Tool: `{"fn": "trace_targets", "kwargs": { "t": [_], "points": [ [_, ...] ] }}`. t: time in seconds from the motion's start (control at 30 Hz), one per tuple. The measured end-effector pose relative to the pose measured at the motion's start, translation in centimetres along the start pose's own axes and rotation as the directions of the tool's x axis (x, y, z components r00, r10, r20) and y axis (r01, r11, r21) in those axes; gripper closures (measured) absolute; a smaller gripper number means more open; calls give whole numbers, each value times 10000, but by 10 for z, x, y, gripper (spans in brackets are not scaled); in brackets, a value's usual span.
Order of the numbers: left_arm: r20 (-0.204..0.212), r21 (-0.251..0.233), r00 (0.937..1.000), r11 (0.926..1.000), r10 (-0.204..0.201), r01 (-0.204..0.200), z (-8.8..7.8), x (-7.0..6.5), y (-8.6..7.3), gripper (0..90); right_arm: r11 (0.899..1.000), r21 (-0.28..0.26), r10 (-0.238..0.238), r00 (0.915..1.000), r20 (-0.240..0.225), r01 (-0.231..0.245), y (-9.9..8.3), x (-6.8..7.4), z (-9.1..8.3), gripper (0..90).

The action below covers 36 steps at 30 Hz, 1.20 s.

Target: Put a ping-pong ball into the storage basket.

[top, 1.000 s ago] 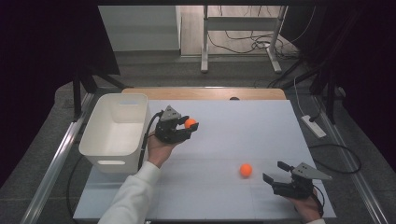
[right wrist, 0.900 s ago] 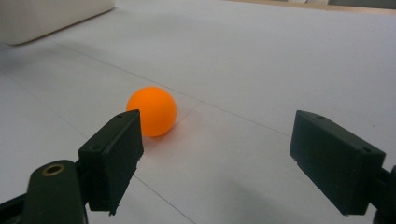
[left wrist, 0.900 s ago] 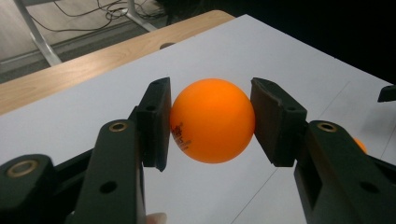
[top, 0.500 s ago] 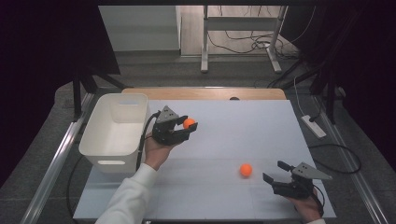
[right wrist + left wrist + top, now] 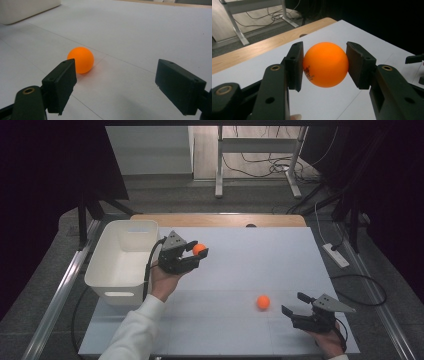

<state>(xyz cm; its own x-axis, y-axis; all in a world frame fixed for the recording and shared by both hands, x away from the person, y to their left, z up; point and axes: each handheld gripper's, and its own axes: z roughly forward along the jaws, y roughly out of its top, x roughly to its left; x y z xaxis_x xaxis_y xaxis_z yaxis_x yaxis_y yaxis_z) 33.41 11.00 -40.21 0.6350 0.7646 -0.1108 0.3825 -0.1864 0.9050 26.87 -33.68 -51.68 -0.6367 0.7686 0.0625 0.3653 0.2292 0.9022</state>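
The held orange ball (image 5: 325, 64) sits pinched between the two black jaws of the left gripper (image 5: 196, 254), one pad pressing each side of it, with small dark print showing low on its left face in the left gripper view. In the high view this ball (image 5: 199, 249) is raised above the white worktop (image 5: 250, 270), just to the right of the white bin (image 5: 122, 257) that stands at the worktop's left edge; the left hand (image 5: 165, 280) comes up from the bottom on a white sleeve (image 5: 135, 332), and a black cable (image 5: 149, 265) loops from the gripper's body past the bin's near wall. A second orange ball (image 5: 263, 302) lies on the worktop toward the near right, well apart from the first. The right gripper (image 5: 295, 304) is low over the worktop just to the right of that ball, its jaws spread wide and pointing toward it, with nothing between them. In the right gripper view the loose ball (image 5: 80, 60) rests on the white surface just beyond the left jaw's tip, off to the left of the gap and not touching either jaw, and a corner of the bin (image 5: 27, 8) shows at upper left. Beyond the worktop's wooden far edge (image 5: 220, 220), a metal frame (image 5: 257, 160) stands on the floor among loose wires.
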Motion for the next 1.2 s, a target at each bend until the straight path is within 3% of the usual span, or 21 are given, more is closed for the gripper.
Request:
{"fn": "trace_targets", "kwargs": {
  "t": [1.2],
  "points": [
    [-135, -606, 9997, 9979, 218, -226, -24, -1, 17, 506, 10000, 5, -19, 10000, 6, 19, -1, 0, 0, 172]
  ]
}}
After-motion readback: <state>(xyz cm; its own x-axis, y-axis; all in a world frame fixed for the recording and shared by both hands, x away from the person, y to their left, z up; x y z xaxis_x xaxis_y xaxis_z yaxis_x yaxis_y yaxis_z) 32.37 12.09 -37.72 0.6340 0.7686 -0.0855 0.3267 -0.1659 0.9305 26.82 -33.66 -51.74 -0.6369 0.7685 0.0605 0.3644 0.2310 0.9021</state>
